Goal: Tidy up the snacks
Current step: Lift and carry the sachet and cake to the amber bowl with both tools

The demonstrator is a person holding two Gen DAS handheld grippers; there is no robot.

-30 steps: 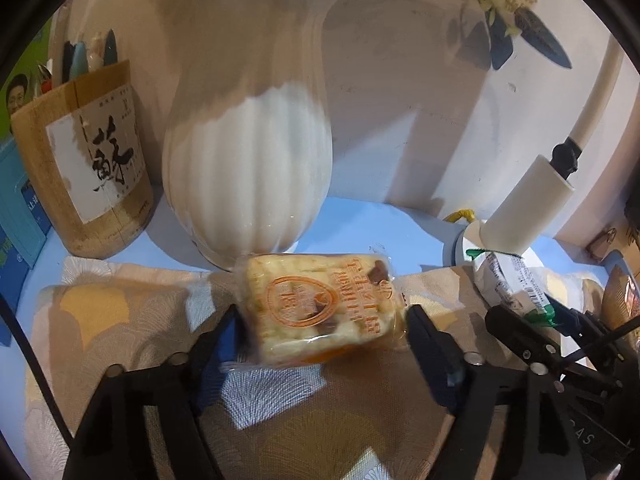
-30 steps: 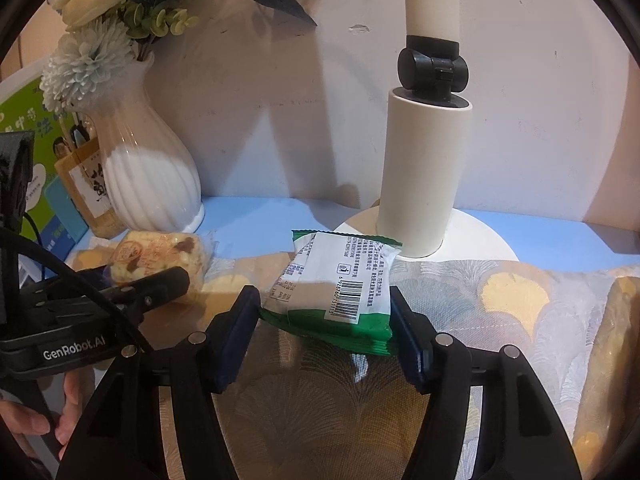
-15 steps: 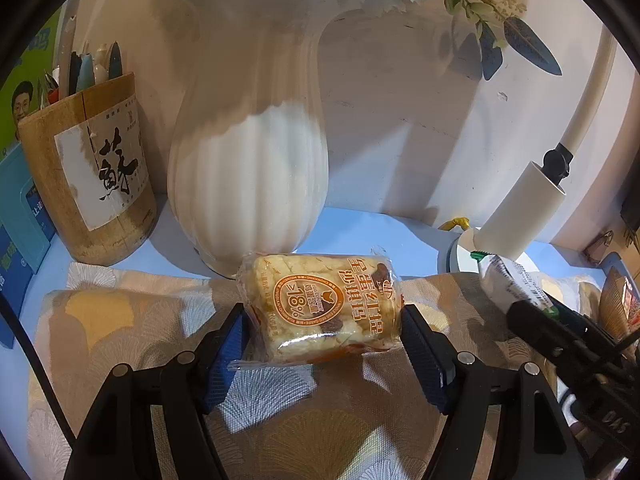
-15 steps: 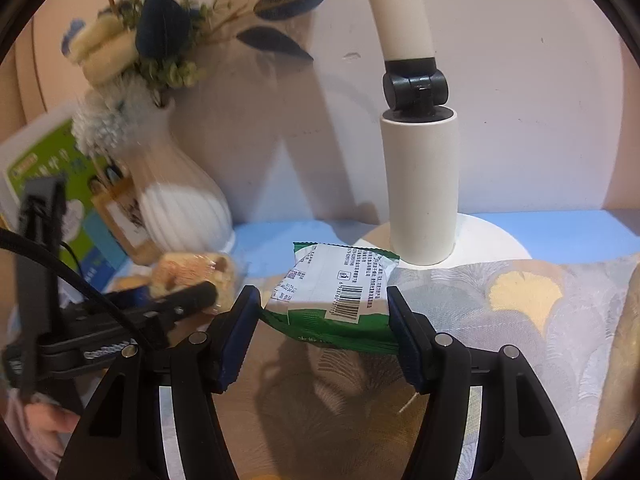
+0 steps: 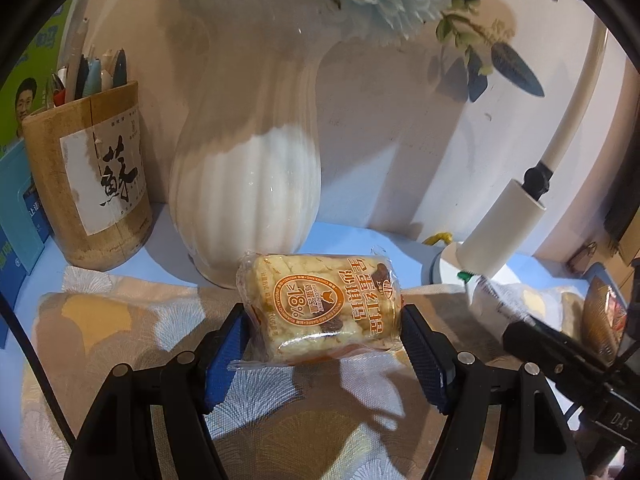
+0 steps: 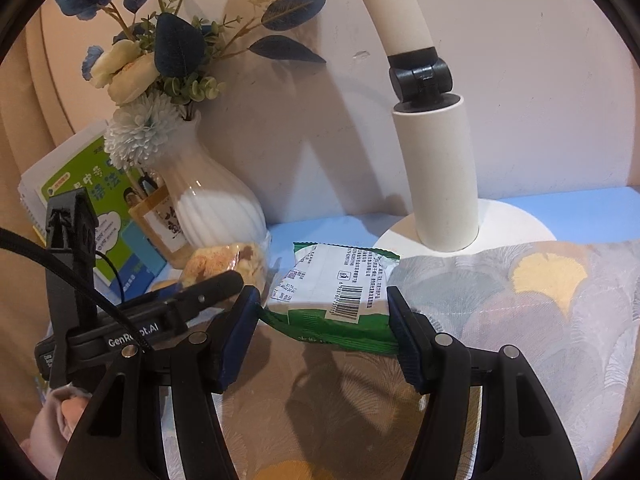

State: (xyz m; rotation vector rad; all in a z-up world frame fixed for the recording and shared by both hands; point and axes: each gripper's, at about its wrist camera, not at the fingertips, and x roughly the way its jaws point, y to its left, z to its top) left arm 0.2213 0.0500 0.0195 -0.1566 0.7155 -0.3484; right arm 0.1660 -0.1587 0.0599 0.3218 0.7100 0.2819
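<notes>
Left gripper (image 5: 322, 326) clamped on clear-wrapped orange-printed puffed cake snack (image 5: 320, 306), held above the ginkgo-patterned cloth (image 5: 100, 320), just before the ribbed white ceramic vase (image 5: 244, 200). Right gripper (image 6: 322, 314) clamped on green-and-white foil snack packet (image 6: 336, 290), held near the white lamp base (image 6: 516, 222). Bamboo pen holder (image 5: 88, 184) left of vase.

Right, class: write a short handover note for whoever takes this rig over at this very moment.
Left gripper: shut on the orange cake pack, held above the patterned cloth in front of the white vase.
Right gripper: shut on the green snack packet, near the lamp base.
Done: both snacks picked up.
Left: set both down where they belong; more snacks lie at the right.
</notes>
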